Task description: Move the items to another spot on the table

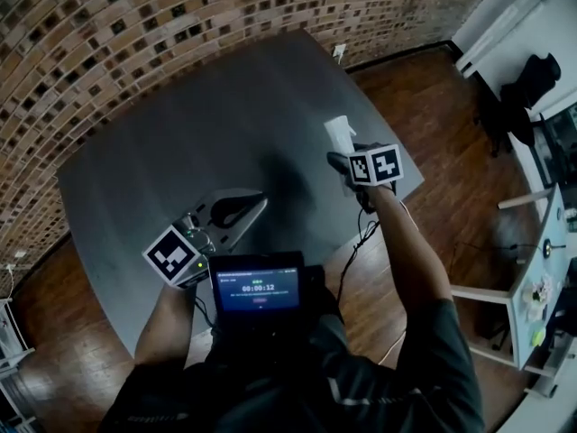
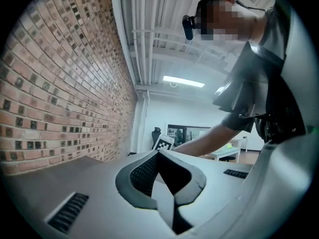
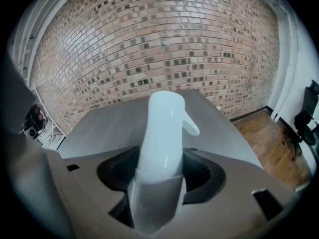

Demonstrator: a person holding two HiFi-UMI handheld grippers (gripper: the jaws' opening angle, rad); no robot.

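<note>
My right gripper [image 1: 345, 171] is shut on a white spray bottle [image 1: 341, 133] over the right part of the dark grey table [image 1: 180, 142], near its right edge. In the right gripper view the bottle [image 3: 162, 148] fills the gap between the jaws of that gripper [image 3: 162, 176], its nozzle pointing right towards the brick wall. Whether the bottle's base touches the table is hidden. My left gripper [image 1: 257, 201] is over the table's front part; its tips meet and nothing is between them. In its own view that gripper [image 2: 160, 156] tilts upward, with the person's arm beyond it.
A brick wall [image 1: 135, 25] borders the table's far side. Wooden floor [image 1: 451, 152] lies to the right, with a black office chair [image 1: 532, 79] and a white desk [image 1: 541, 269] beyond. A small screen device [image 1: 259, 291] sits at the person's chest.
</note>
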